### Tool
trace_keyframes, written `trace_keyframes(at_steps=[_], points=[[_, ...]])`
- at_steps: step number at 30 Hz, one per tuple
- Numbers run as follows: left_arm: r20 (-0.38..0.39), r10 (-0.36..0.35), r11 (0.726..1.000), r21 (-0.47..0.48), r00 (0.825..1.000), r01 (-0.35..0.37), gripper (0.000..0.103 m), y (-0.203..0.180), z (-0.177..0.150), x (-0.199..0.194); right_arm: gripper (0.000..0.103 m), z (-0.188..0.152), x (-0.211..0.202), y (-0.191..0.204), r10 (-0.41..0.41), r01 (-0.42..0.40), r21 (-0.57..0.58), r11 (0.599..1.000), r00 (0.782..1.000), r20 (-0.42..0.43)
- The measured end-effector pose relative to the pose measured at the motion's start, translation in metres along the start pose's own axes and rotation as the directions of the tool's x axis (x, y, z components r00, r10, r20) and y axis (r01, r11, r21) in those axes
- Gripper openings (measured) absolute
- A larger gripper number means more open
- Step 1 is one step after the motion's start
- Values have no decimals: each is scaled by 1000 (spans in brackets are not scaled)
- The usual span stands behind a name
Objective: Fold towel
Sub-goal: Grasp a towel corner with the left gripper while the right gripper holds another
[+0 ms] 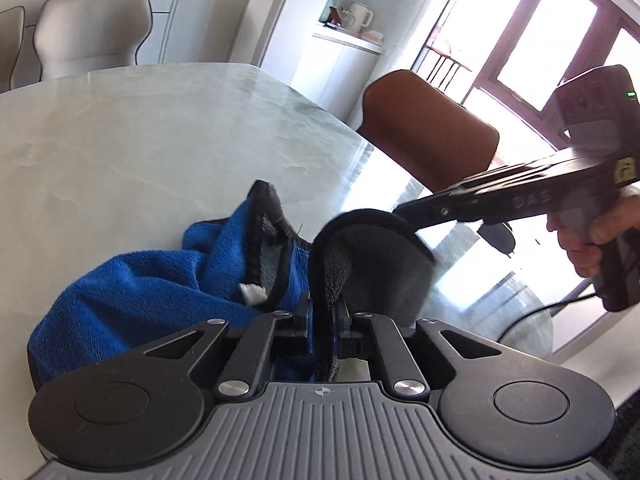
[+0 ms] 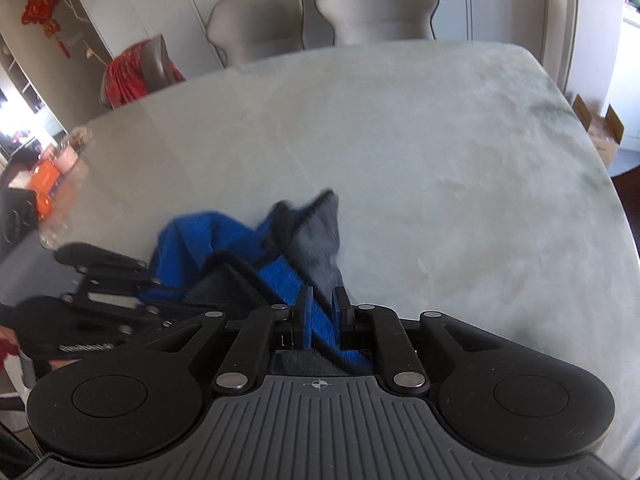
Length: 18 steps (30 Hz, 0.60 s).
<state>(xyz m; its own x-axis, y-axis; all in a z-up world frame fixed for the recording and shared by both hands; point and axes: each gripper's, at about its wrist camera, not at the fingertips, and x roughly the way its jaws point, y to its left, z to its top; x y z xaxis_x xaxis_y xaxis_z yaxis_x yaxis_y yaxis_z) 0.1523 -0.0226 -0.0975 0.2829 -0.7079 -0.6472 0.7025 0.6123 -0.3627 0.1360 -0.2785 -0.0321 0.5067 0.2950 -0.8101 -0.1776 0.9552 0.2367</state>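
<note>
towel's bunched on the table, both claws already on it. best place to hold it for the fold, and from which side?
Hold the black-bound hem, near the corners. The towel is crumpled, blue face out, grey backing showing, so the hem is the one traceable line. The left claw and right claw each pinch an edge from the near side, over the table; that looks right.

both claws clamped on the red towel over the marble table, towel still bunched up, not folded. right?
Not quite: the towel is blue with a grey reverse side, not red, as both wrist views show. The rest holds: the left claw and the right claw are each shut on a part of it, and it hangs bunched and unfolded over the marble table.
</note>
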Motion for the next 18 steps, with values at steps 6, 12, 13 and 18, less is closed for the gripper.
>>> trace_keyframes(at_steps=[6,12,13,18], points=[[-39,12,998,69,999,-10,7,-15,-17,-5,34,7,22,2,76,-79,-72,994,996,-35],[-54,27,998,60,998,-23,8,-20,-27,-6,40,27,66,1,141,-155,-121,980,983,-119],[-55,32,998,58,998,-28,8,-21,-27,-6,40,28,74,0,142,-160,-121,980,980,-141],[-63,46,998,56,997,-43,9,-23,-27,-4,40,30,89,8,176,-207,-181,961,969,-173]])
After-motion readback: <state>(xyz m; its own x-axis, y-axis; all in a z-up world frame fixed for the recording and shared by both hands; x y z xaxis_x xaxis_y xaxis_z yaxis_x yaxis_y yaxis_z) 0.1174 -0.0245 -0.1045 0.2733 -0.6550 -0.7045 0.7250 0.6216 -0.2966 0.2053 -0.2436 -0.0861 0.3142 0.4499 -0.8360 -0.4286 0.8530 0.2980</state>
